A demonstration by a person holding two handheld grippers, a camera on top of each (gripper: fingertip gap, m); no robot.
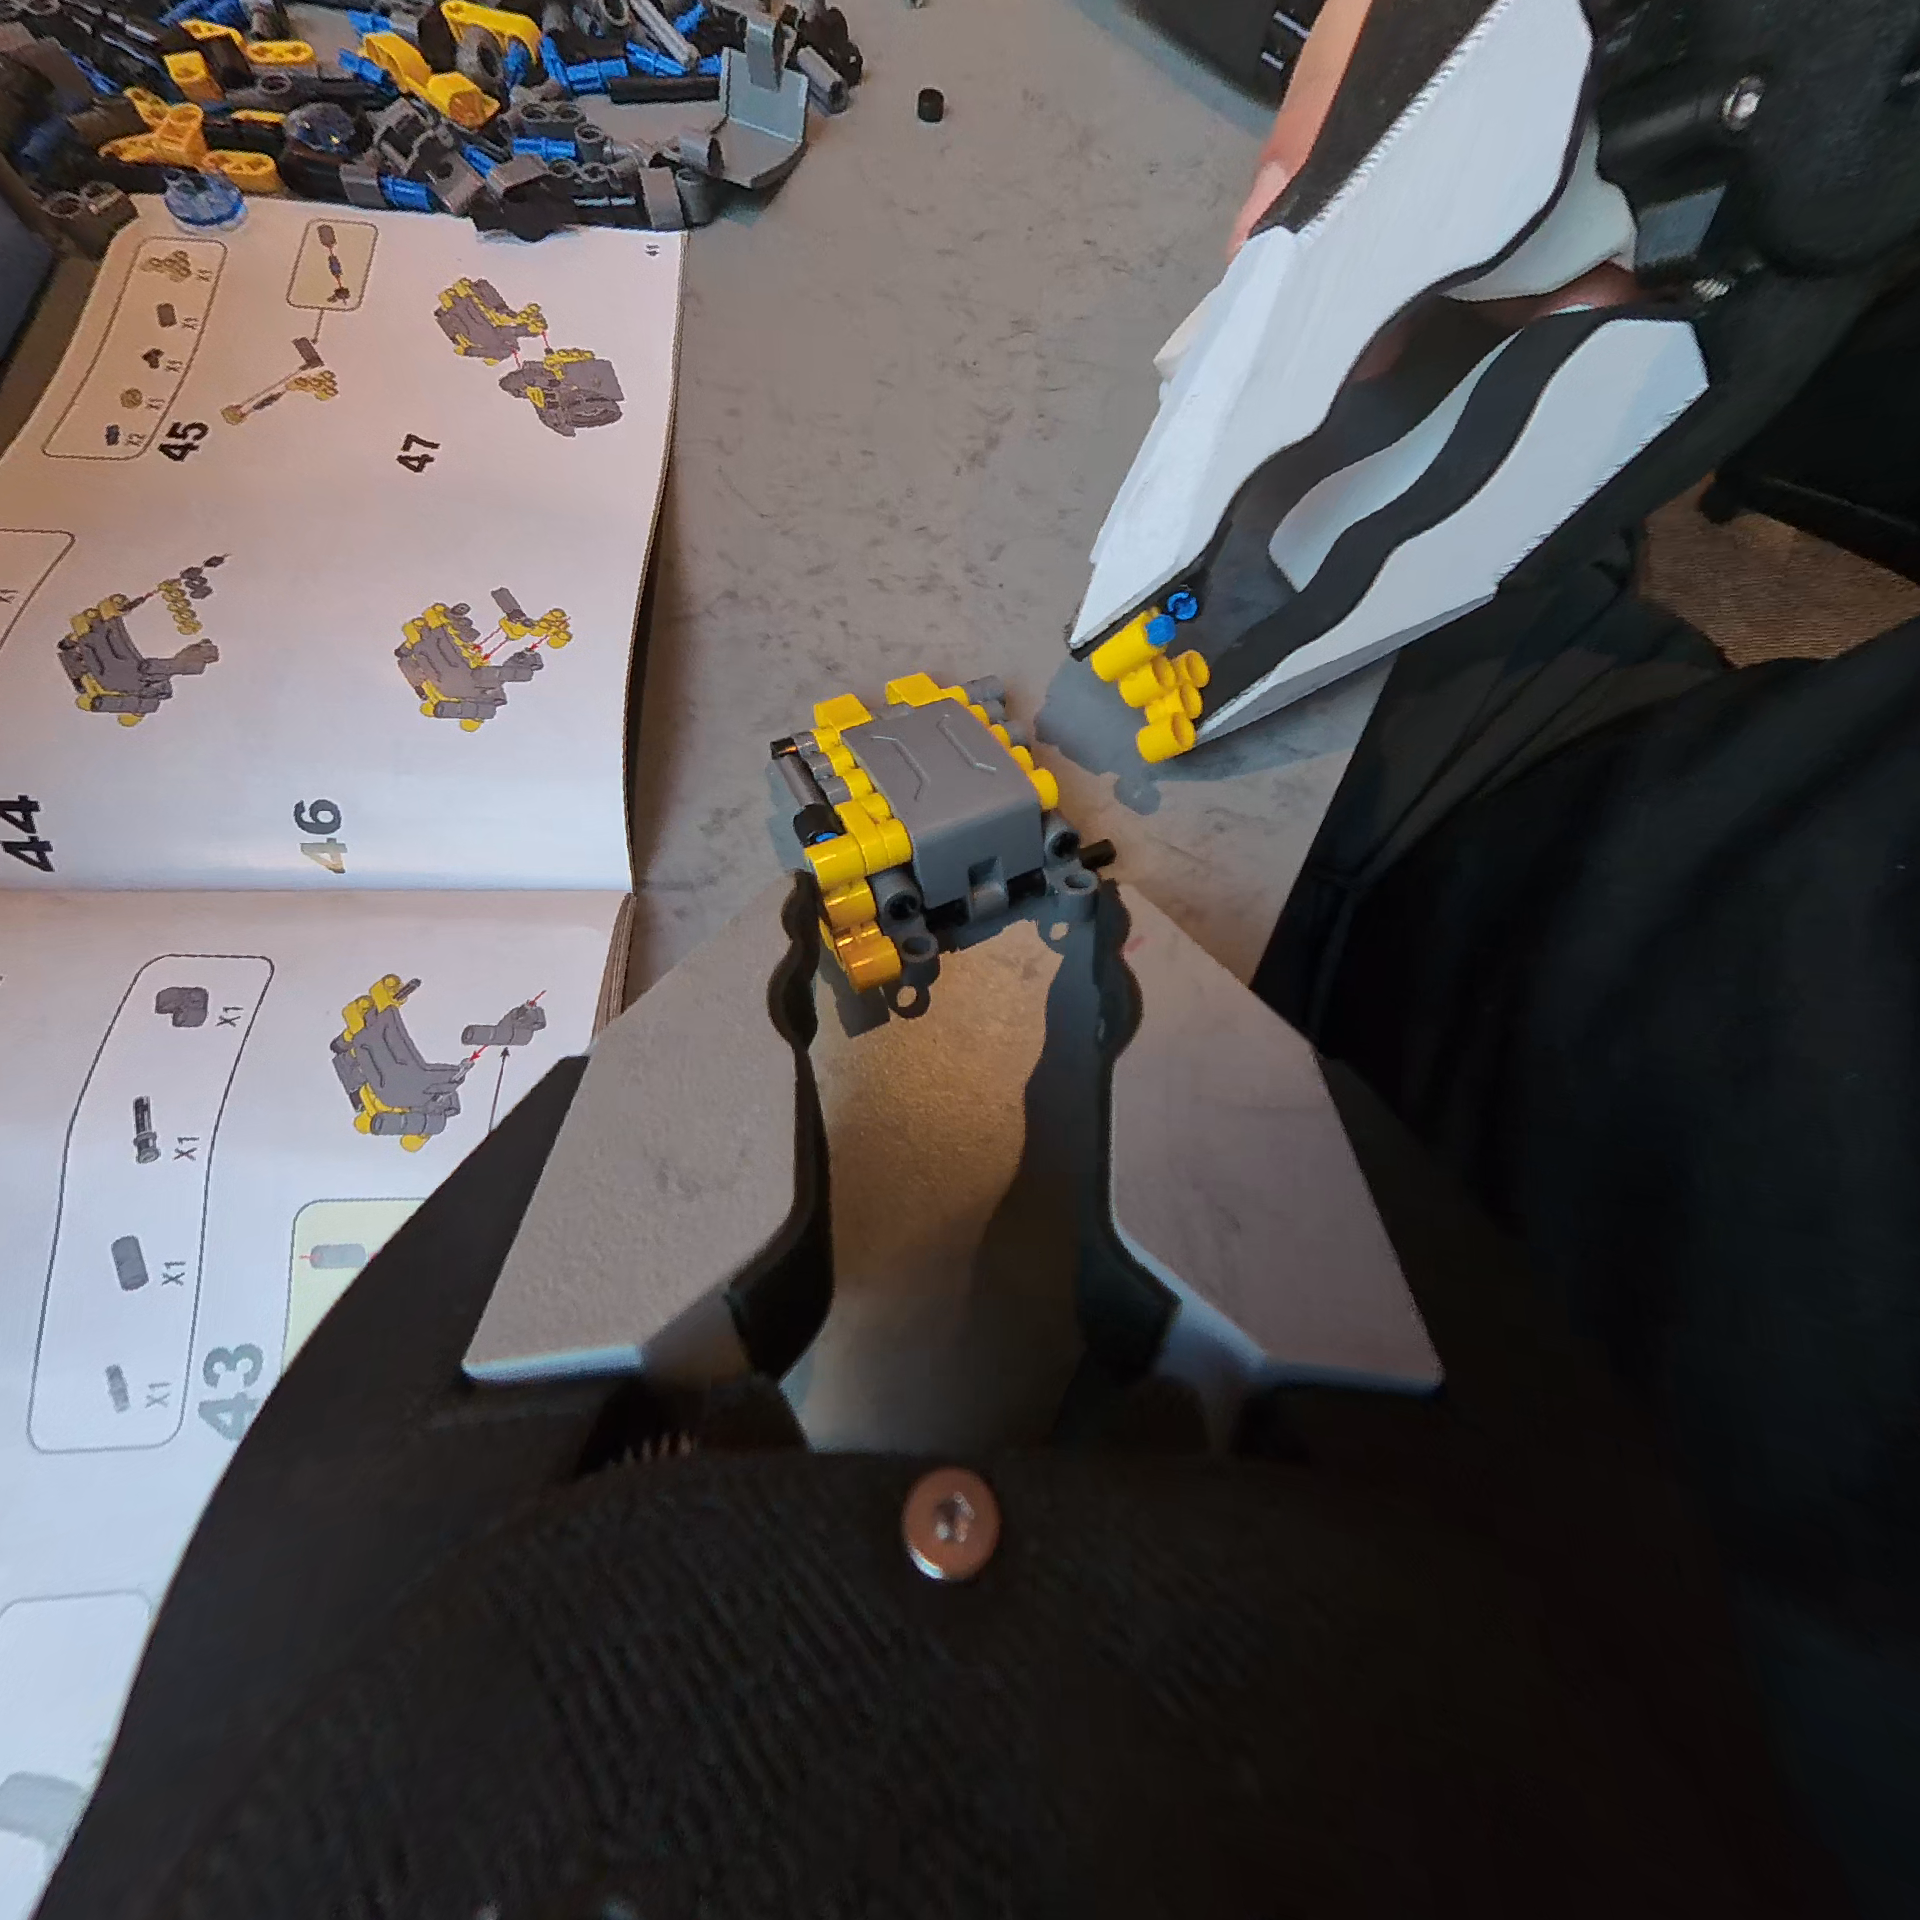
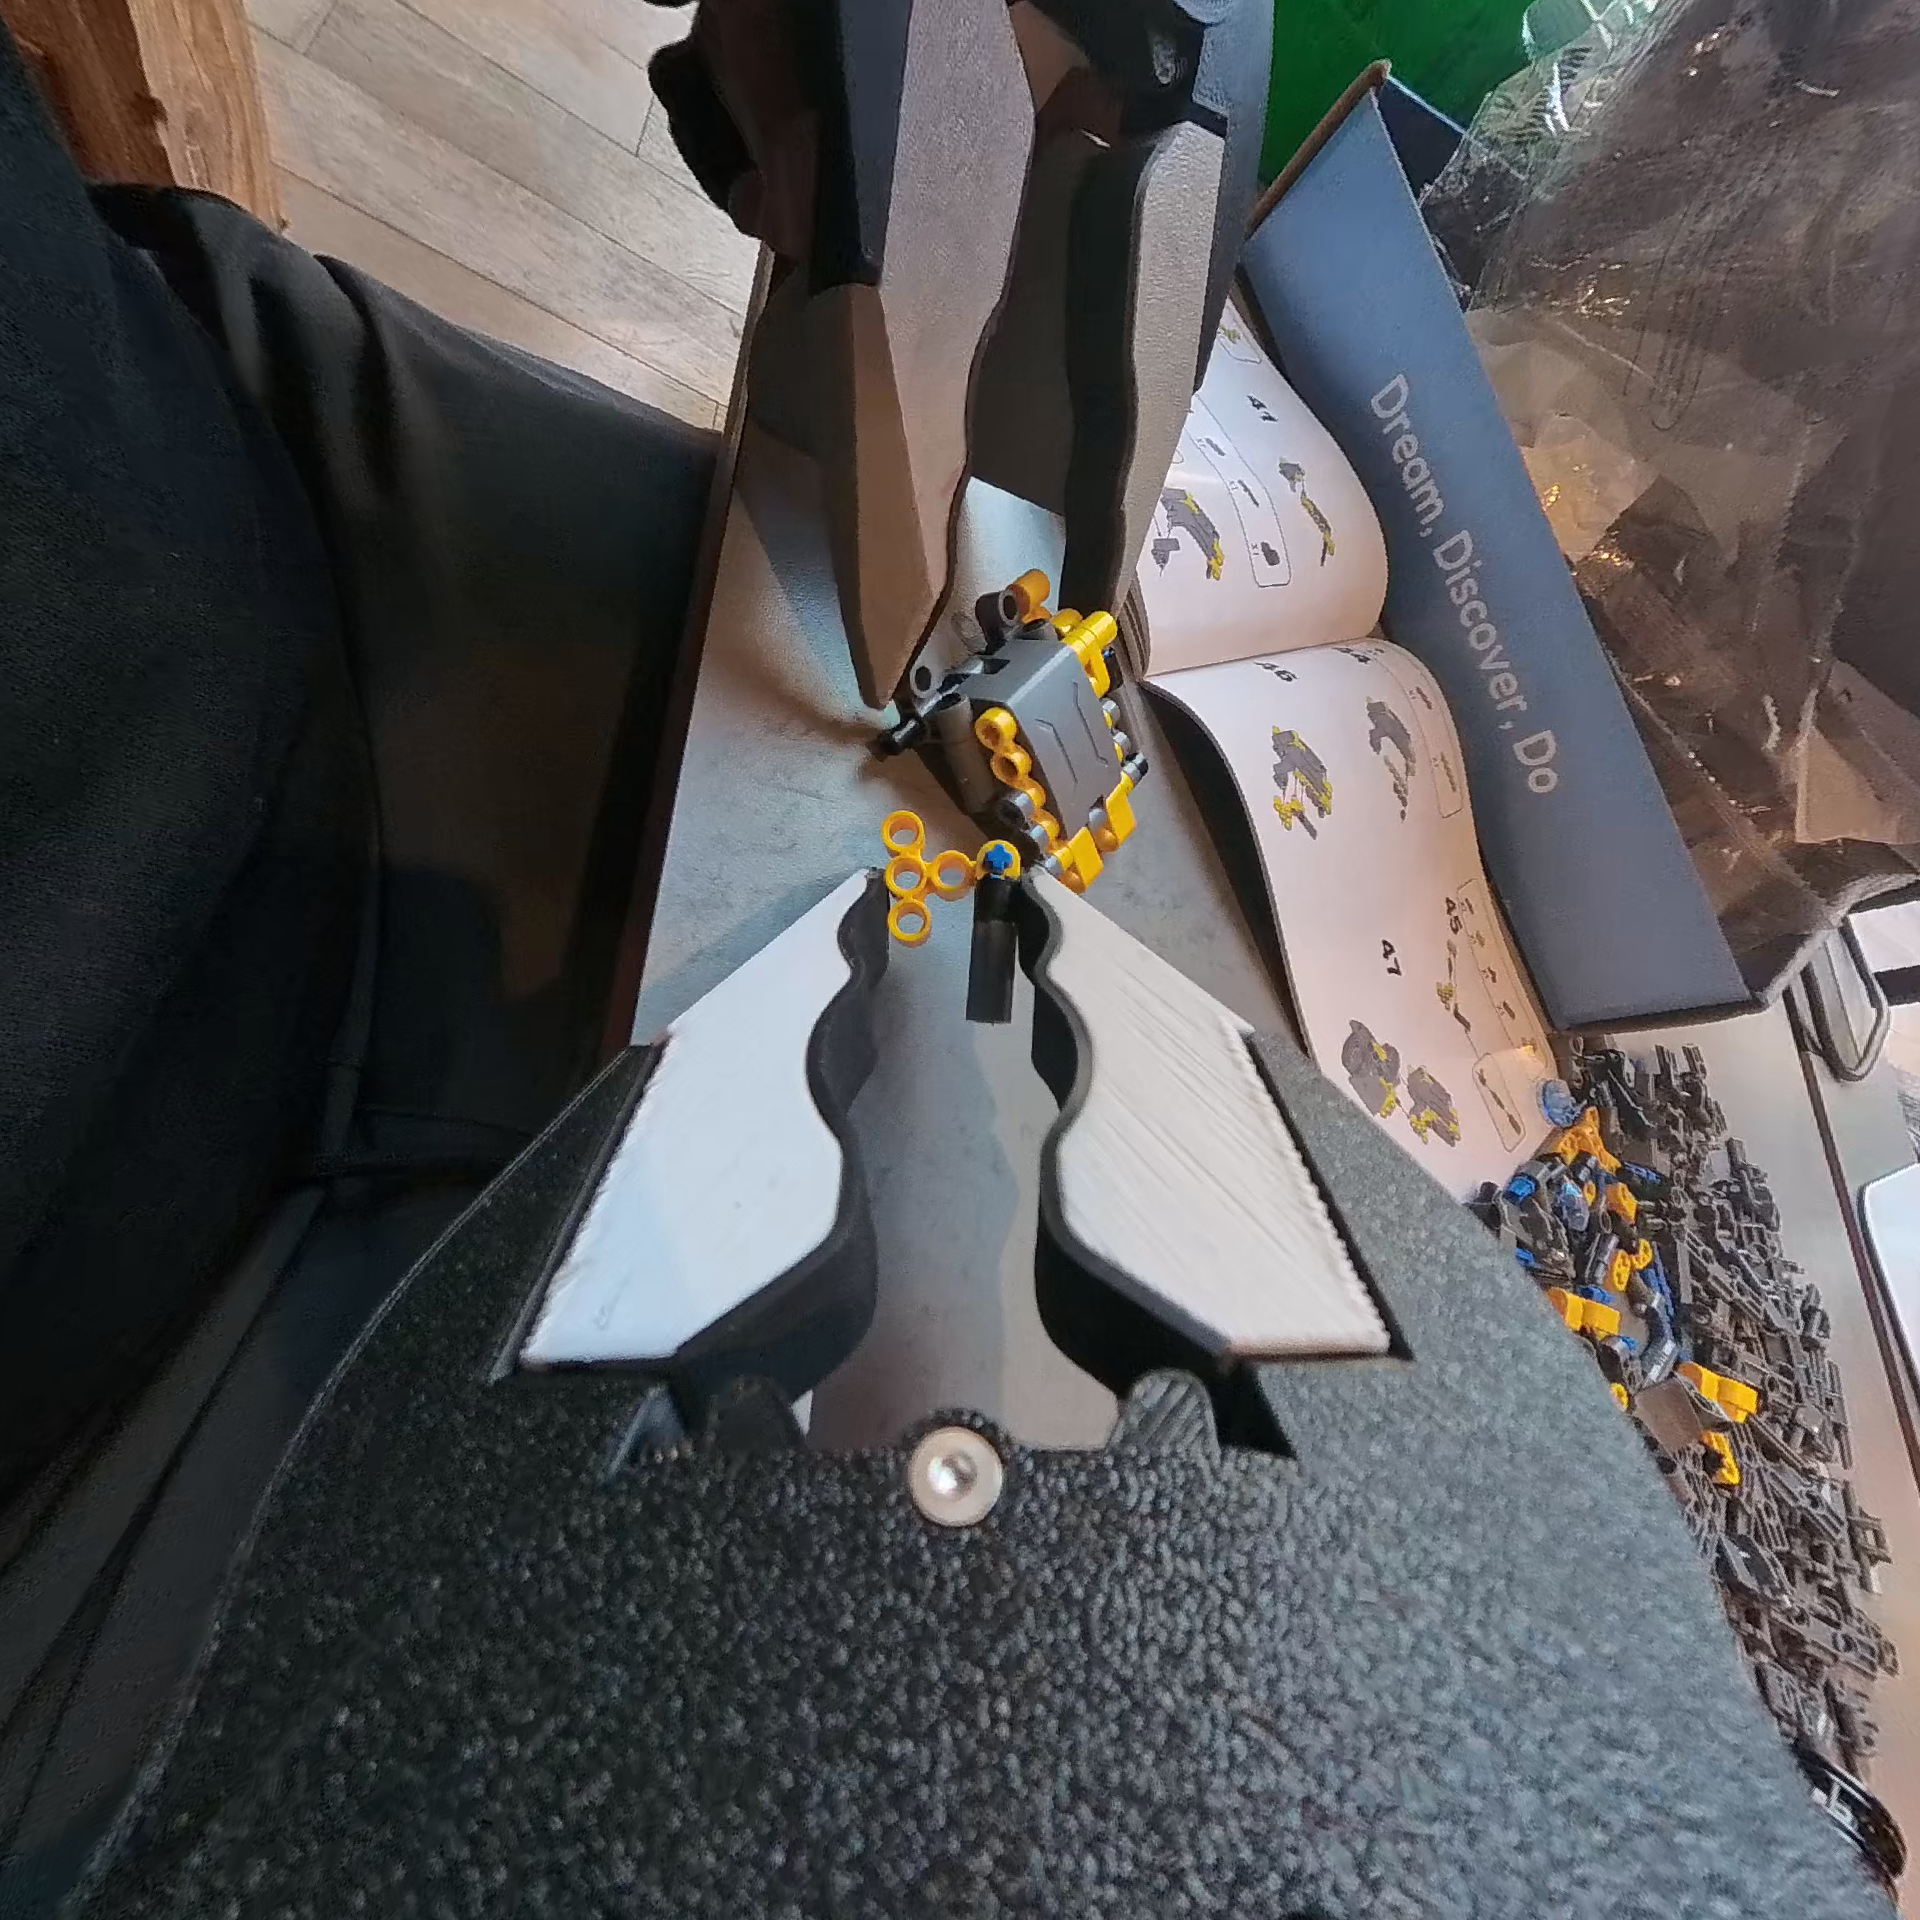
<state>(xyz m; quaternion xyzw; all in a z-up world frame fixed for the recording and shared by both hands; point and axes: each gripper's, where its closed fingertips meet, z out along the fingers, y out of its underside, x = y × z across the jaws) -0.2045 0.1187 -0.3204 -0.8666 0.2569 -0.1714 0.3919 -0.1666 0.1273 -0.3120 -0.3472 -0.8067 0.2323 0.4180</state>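
Grey tabletop (image 1: 894,416) with two hand-held grippers meeting over a small brick-built model. The left gripper (image 1: 951,899) has its two grey fingers closed part-way on the near end of a grey-and-yellow assembly (image 1: 925,800), which stands on the table near its front edge; the tips press the assembly's lower sides. The right gripper (image 2: 945,883), white-fingered, is pinched nearly closed on a yellow connector piece (image 2: 920,878) with several round holes and a blue pin at one end; a short black rod (image 2: 989,961) lies along the inner face of one finger. The connector sits just beside the assembly, and whether the two touch cannot be told. To the left-hand side of the assembly lies an open instruction booklet (image 1: 332,582) printed with numbered building steps and small parts diagrams; its text is not reproduced here. Beyond the booklet a loose heap of black, grey, blue and yellow parts (image 1: 416,104) is spread directly on the table. In the right wrist view a dark blue box lid (image 2: 1486,582) bearing pale lettering stands on edge behind the booklet, and crumpled clear plastic bags (image 2: 1714,416) rest beyond it; their contents cannot be made out. Dark fabric (image 1: 1610,1039) borders the table's near edge.
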